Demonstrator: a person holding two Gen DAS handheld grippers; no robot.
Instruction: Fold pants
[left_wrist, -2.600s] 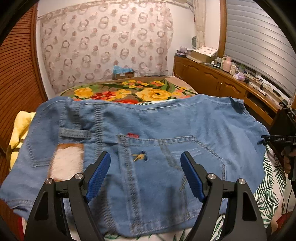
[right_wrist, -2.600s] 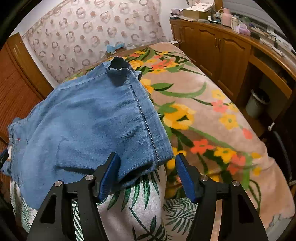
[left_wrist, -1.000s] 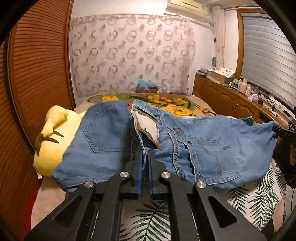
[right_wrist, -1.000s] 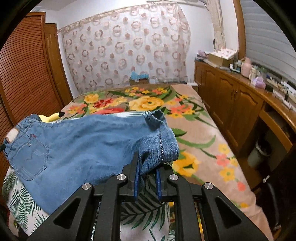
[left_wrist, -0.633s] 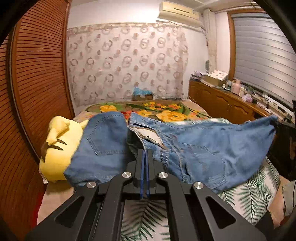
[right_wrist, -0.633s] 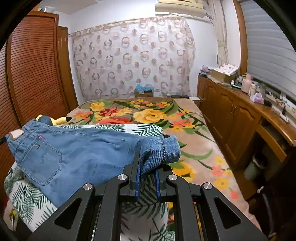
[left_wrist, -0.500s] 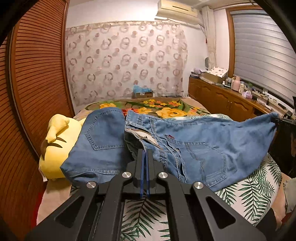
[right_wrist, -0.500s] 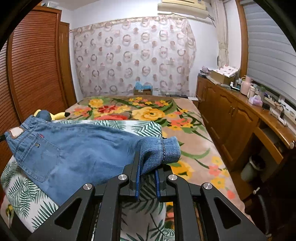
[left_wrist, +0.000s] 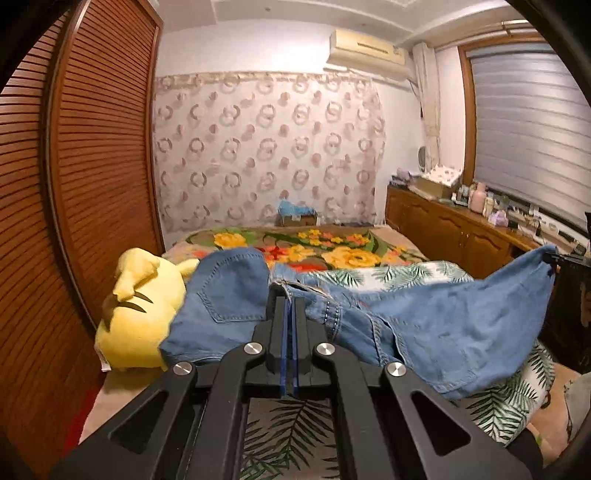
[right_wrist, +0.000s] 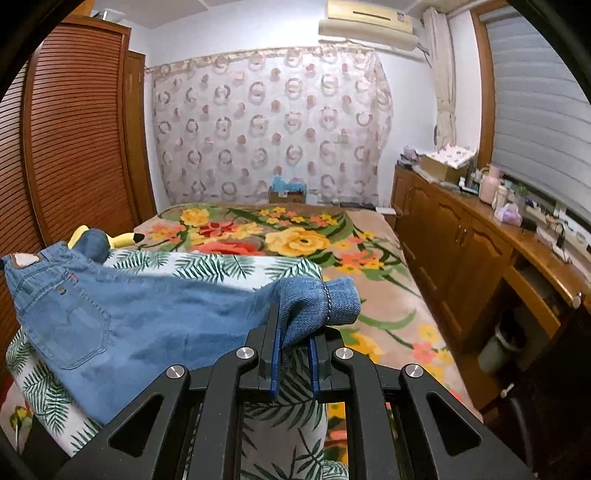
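Observation:
Blue denim pants (left_wrist: 443, 325) hang stretched between my two grippers above a leaf-print cushion (left_wrist: 391, 275) on the bed. My left gripper (left_wrist: 290, 299) is shut on the waistband edge, its blue pads pressed together on the cloth. One half of the waist drapes left over a yellow plush toy (left_wrist: 140, 314). In the right wrist view my right gripper (right_wrist: 293, 325) is shut on the bunched hem of the pants (right_wrist: 155, 317), with the cuff spilling over its right finger. The back pocket and waist patch lie at the far left of that view.
A floral blanket (right_wrist: 295, 236) covers the bed beyond. Slatted wooden wardrobe doors (left_wrist: 74, 184) stand at the left. A wooden cabinet run (right_wrist: 480, 251) with bottles and boxes lines the right wall, with a bin (right_wrist: 498, 347) below. A curtain hangs behind.
Both grippers have risen and pulled apart, lifting the pants off the cushion and stretching them into a taut band. More of the leaf-print cushion now shows behind the cloth.

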